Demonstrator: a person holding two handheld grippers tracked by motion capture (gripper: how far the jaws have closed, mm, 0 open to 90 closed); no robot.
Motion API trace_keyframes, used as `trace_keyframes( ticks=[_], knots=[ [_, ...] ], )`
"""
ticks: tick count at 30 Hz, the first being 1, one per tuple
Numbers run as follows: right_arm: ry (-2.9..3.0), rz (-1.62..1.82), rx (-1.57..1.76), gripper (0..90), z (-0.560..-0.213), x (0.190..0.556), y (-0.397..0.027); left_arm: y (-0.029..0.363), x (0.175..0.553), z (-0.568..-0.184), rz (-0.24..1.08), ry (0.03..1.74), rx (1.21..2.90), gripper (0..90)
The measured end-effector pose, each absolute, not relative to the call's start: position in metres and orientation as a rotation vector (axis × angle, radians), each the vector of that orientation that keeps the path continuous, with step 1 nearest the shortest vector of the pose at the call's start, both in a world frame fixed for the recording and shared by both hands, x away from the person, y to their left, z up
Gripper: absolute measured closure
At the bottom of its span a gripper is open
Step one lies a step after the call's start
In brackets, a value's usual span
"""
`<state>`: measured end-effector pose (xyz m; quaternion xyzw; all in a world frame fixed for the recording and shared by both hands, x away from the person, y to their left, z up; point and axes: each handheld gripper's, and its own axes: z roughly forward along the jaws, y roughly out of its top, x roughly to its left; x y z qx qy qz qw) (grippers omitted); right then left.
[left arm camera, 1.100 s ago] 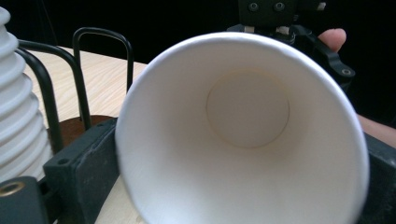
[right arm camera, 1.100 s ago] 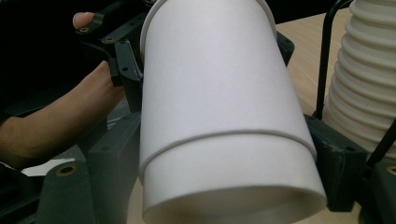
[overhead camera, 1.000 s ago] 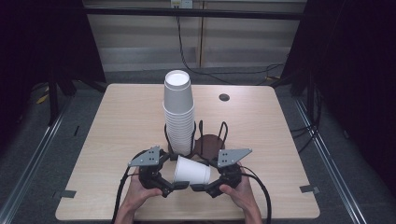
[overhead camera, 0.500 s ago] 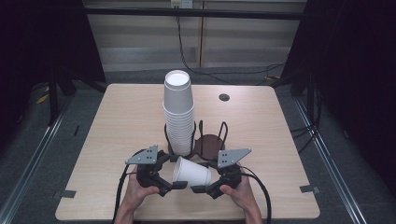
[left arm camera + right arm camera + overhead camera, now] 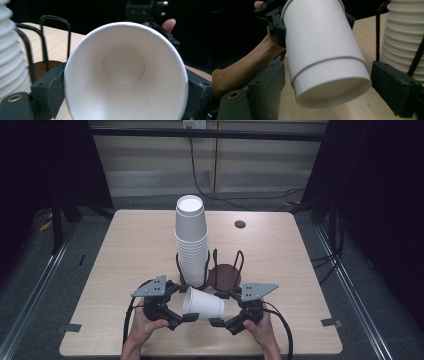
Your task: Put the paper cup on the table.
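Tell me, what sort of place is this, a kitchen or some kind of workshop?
Probably a lab or test room set up for recording, not a kitchen. A bare wooden table stands alone between dark curtains, cables run along the floor, and a person handles a paper cup with two hand-held grippers beside a tall cup stack.

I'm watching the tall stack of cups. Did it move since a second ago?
No. The tall stack of cups stands in the same wire holder, in the same spot on the table as before.

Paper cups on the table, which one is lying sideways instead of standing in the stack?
The single white cup held between the two hand-held grippers, near the table's front edge. It lies on its side, while the other cups stand nested in the tall stack in the rack.
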<state>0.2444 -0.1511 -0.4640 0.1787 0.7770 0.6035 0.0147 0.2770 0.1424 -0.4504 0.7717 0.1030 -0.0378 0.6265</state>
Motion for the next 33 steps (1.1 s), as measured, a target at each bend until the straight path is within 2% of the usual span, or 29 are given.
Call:
trace_keyframes(
  ticks=[15,21,33],
  knots=[
    [2.126,1.776,0.754,13.0,-0.469,0.232,-0.179,0.161,0.279,-0.441,0.002,0.282,1.862,9.6],
    [1.991,1.711,0.82,13.0,-0.472,0.229,-0.189,0.172,0.283,-0.438,0.008,0.302,1.843,9.6],
    [1.659,1.615,0.944,12.8,-0.499,0.224,-0.204,0.198,0.29,-0.43,0.075,0.397,1.879,9.6]
  ],
)
